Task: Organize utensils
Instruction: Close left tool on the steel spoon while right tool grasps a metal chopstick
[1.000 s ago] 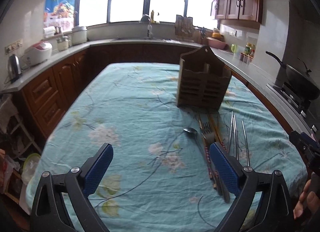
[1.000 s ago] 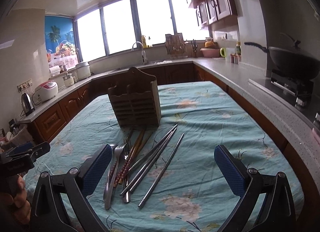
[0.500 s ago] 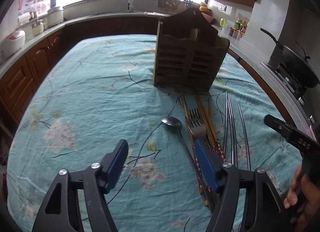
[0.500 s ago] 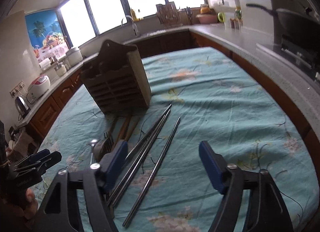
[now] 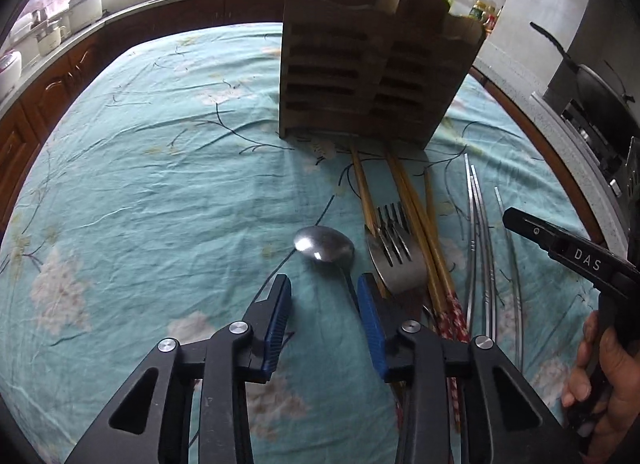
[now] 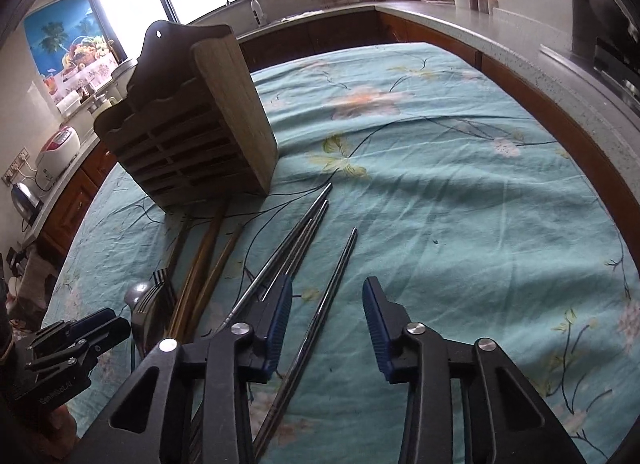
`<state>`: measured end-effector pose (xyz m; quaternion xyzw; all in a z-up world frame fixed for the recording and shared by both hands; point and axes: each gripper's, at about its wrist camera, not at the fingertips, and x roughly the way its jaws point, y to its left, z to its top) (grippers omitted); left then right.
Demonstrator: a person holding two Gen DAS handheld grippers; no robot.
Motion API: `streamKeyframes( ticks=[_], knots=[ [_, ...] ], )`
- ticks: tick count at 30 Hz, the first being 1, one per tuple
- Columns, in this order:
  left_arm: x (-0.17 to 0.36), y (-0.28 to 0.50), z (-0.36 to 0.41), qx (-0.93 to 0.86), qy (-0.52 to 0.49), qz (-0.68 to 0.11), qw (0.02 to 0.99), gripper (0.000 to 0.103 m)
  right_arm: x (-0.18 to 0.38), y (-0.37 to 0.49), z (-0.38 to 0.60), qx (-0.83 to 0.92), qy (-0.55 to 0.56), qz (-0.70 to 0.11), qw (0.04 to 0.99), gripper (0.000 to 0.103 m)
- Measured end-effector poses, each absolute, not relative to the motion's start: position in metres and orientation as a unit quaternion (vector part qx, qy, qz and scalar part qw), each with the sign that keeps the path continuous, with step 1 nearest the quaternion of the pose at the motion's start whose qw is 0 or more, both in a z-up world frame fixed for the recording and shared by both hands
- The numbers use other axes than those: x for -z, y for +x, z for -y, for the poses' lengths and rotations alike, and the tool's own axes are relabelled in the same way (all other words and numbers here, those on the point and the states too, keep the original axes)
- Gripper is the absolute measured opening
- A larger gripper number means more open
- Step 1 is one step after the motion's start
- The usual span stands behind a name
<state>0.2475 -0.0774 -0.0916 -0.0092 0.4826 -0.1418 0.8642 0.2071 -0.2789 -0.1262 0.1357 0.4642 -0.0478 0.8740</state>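
Observation:
A wooden utensil holder (image 5: 372, 64) stands on the teal floral tablecloth (image 5: 160, 168); it also shows in the right wrist view (image 6: 192, 132). In front of it lie a metal spoon (image 5: 325, 244), a fork (image 5: 396, 252), wooden chopsticks (image 5: 416, 216) and metal chopsticks (image 5: 480, 232). My left gripper (image 5: 323, 296) is open, low over the cloth, its jaws either side of the spoon's handle. My right gripper (image 6: 326, 300) is open, its jaws around a single metal chopstick (image 6: 332, 288), with more metal chopsticks (image 6: 292, 240) to the left.
Kitchen counters (image 6: 520, 36) wrap around the table, with a wok (image 5: 600, 84) on the stove at the right and a rice cooker (image 6: 56, 148) and kettle at the left. The right gripper's body (image 5: 576, 256) shows at the left view's right edge.
Both grippers have moved forward and down toward the utensils and narrowed their opening. The left one now straddles the spoon handle, the right one a metal chopstick.

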Motion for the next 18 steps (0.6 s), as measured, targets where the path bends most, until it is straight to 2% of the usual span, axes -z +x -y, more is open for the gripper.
streamKeyframes(
  ticks=[5,10,12,14,18],
  knots=[
    [0.100,0.257,0.091,0.141,0.010,-0.479,0.867,0.030,0.137,0.221,0.279,0.048,0.122,-0.478,0.868,0.026],
    [0.102,0.263,0.091,0.146,0.011,-0.475,0.868,0.015,0.140,0.235,0.279,0.049,0.116,-0.482,0.867,0.022],
    [0.104,0.266,0.090,0.153,0.005,-0.476,0.866,0.010,0.141,0.240,0.279,0.052,0.112,-0.484,0.866,0.015],
    [0.103,0.266,0.087,0.159,-0.001,-0.477,0.865,0.008,0.142,0.243,0.280,0.053,0.109,-0.483,0.867,0.009],
    [0.100,0.265,0.079,0.179,-0.024,-0.473,0.862,0.001,0.143,0.246,0.283,0.045,0.119,-0.480,0.868,0.007]
  ],
)
